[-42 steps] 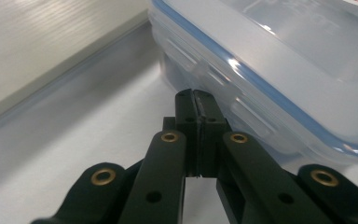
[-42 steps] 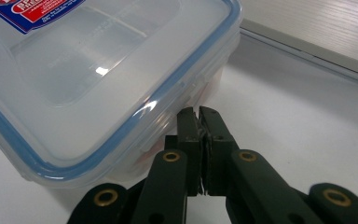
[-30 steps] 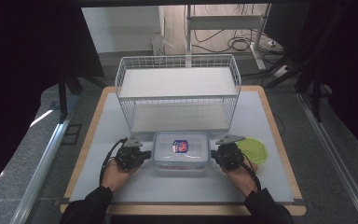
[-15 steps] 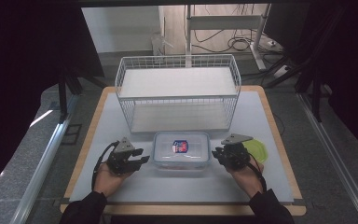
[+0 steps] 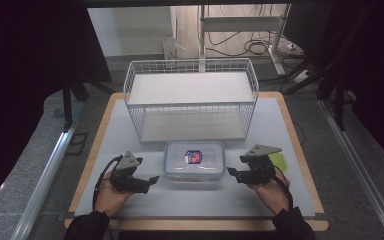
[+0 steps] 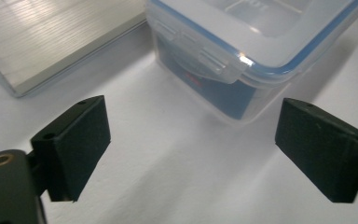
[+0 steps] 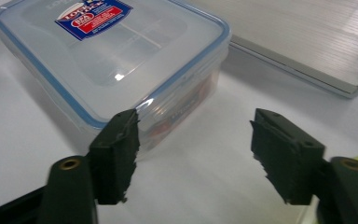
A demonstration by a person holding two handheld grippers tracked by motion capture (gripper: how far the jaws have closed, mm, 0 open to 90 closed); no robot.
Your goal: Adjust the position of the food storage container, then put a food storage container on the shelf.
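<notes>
Clear plastic container (image 5: 194, 161), blue-rimmed lid clipped on, red-blue label on top. Left gripper (image 5: 149, 181) and right gripper (image 5: 231, 173) flank it, jaws just opened, nothing between them.

**Count of Things on the Table**

One clear plastic container (image 5: 194, 162) with a blue-sealed lid sat on the table (image 5: 280, 115), and it bore one red and blue label (image 5: 193, 157). One white wire basket rack (image 5: 190, 97) stood behind it, with two shelves. One yellow-green object (image 5: 279, 160) lay at the right. Two grippers were counted: the left gripper (image 5: 150, 180) and the right gripper (image 5: 232, 173), each in one hand.
</notes>
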